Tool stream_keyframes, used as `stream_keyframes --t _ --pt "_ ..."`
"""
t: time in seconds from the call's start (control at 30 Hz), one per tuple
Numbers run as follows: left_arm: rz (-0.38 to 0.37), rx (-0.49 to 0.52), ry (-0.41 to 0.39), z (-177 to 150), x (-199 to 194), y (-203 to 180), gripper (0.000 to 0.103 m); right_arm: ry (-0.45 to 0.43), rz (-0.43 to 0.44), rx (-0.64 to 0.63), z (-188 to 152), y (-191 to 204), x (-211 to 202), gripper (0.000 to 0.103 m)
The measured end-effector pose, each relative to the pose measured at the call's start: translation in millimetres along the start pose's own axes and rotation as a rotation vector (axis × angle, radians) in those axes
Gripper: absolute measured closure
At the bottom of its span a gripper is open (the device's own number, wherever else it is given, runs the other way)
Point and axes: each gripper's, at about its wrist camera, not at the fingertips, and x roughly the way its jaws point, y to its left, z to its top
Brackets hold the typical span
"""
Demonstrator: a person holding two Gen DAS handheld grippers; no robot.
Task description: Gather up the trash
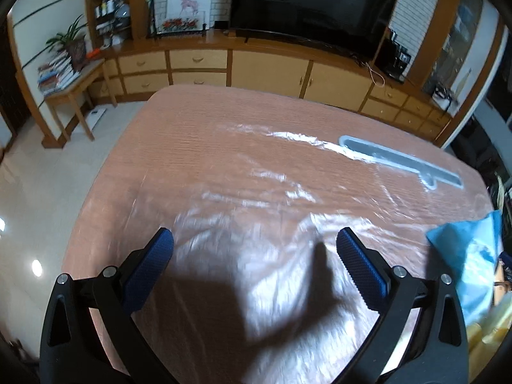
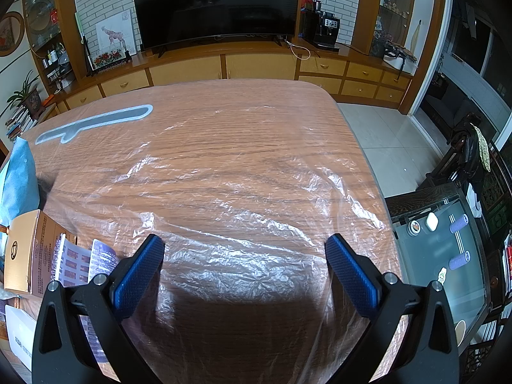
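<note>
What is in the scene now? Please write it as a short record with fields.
surface: wooden table
cover: thin clear plastic sheet, wrinkled, spread over the table
left gripper: open, empty, above the sheet
right gripper: open, empty, above the sheet
on the table: long grey tray at the far side; blue cloth; cardboard box
background: dark television on wooden cabinets

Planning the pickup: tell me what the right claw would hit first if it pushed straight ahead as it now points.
Most likely the clear plastic sheet spread over the wooden table. The open right claw tilts down toward it, with nothing else between its fingers; exact depth is unclear.
</note>
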Motion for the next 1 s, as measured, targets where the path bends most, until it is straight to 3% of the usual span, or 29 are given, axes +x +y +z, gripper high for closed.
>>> stream_keyframes --t 0.13,0.33,1.0 --pt "0.058 0.042 -0.033 -13 -17 -10 0.001 0.0 0.0 0.0 0 0 0 0.004" --pt "0.029 0.005 -0.043 -18 -28 -15 0.002 0.0 0.0 0.0 0 0 0 0.004" --pt "0.096 0.074 -0.007 -31 -3 -28 0.001 0.001 0.0 0.001 0 2 -1 0.004"
